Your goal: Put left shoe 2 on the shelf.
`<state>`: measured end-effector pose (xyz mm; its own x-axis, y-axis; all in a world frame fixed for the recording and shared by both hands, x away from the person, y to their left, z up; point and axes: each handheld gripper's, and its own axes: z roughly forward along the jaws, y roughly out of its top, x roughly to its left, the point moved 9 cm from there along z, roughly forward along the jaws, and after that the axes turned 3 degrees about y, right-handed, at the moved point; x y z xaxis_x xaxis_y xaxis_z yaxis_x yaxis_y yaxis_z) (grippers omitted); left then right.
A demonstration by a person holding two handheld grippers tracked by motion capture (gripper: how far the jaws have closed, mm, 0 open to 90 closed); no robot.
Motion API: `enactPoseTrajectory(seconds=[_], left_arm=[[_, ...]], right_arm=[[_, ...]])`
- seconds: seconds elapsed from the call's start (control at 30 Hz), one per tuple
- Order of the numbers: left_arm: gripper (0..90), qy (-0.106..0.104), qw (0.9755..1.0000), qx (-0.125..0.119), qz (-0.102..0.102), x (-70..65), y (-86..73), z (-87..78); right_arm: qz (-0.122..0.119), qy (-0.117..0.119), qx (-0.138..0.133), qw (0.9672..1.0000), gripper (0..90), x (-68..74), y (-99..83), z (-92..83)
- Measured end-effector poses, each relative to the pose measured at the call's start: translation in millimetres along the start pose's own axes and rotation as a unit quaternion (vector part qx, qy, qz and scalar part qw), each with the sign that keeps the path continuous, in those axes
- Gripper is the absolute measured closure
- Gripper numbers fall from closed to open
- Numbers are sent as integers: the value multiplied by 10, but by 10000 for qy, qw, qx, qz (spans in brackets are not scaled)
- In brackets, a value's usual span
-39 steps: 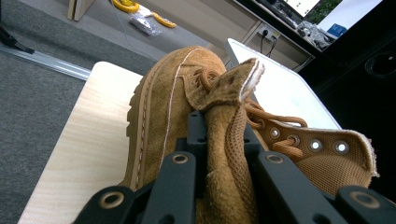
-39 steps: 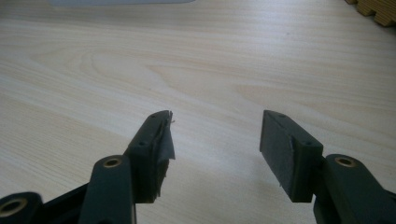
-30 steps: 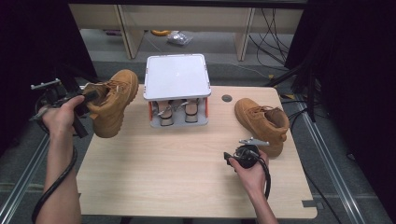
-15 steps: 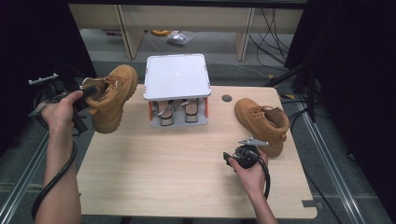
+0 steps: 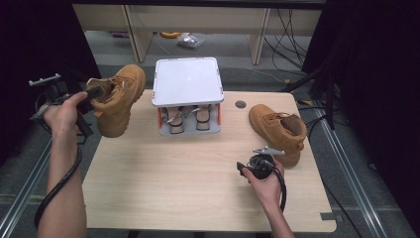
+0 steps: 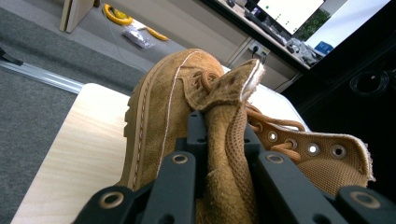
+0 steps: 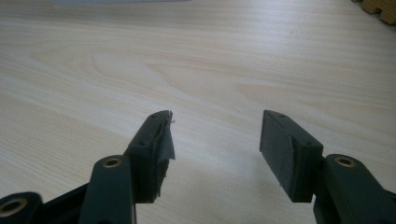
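Note:
My left gripper (image 5: 96, 92) is shut on the collar of a tan suede boot (image 5: 119, 99), which hangs in the air over the table's far left corner, toe up. In the left gripper view the black jaws pinch the boot's folded collar and tongue (image 6: 224, 140); the gripper (image 6: 223, 135) grips there. A second tan boot (image 5: 278, 131) stands on the table at the right. My right gripper (image 5: 243, 168) rests low over the table just left of that boot, open. In the right gripper view its gripper (image 7: 215, 140) has nothing between the jaws, only bare wood (image 7: 140, 70).
A white-topped shoe rack (image 5: 187, 82) stands at the back middle of the table (image 5: 163, 183), with pairs of sandals (image 5: 187, 118) under its lid. A small round hole (image 5: 240, 104) sits in the tabletop behind the right boot. Cables and shelving legs lie on the floor beyond.
The left hand has lifted the boot slightly and drawn it a little to the left. The right hand and its gripper have kept still.

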<state>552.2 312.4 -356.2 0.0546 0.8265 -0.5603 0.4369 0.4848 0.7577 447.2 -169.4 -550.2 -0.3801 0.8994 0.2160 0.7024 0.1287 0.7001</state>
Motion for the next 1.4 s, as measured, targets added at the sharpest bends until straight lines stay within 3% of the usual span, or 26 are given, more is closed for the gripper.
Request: enactPoseTrajectory(seconds=[0.17, 0.97, 1.1, 1.13, 1.2, 1.27, 1.33, 1.37, 1.4], left_arm=[[813, -3, 10000, -10, 5, -23, 33, 24], [812, -128, 9998, -142, -8, -178, 186, 82], [811, -160, 9996, -191, -110, -209, 218, 83], [811, -158, 9997, -203, -25, -206, 229, 86], [811, -168, 9996, -205, -52, -218, 242, 91], [811, -241, 9991, -191, -283, -259, 244, 104], [810, -190, 9996, -198, -72, -233, 256, 112], [810, -208, 9995, -191, -148, -248, 256, 121], [810, -229, 9994, -186, -204, -258, 255, 126]], right_arm=[[29, 94, -44, 9999, 442, 15, 10, 0], [44, 47, -5, 10000, 441, 10, -19, 2], [51, 63, -23, 10000, 441, 13, -11, -10], [61, 53, -17, 10000, 441, 15, -11, -12], [72, 85, -27, 9999, 441, 15, -12, -3], [1, 5, -8, 10000, 441, -2, -16, -6], [83, 33, -18, 10000, 441, 17, -20, 1], [-11, 16, -9, 10000, 441, 1, -17, -5], [181, 21, 34, 9998, 441, 33, -30, -10]])
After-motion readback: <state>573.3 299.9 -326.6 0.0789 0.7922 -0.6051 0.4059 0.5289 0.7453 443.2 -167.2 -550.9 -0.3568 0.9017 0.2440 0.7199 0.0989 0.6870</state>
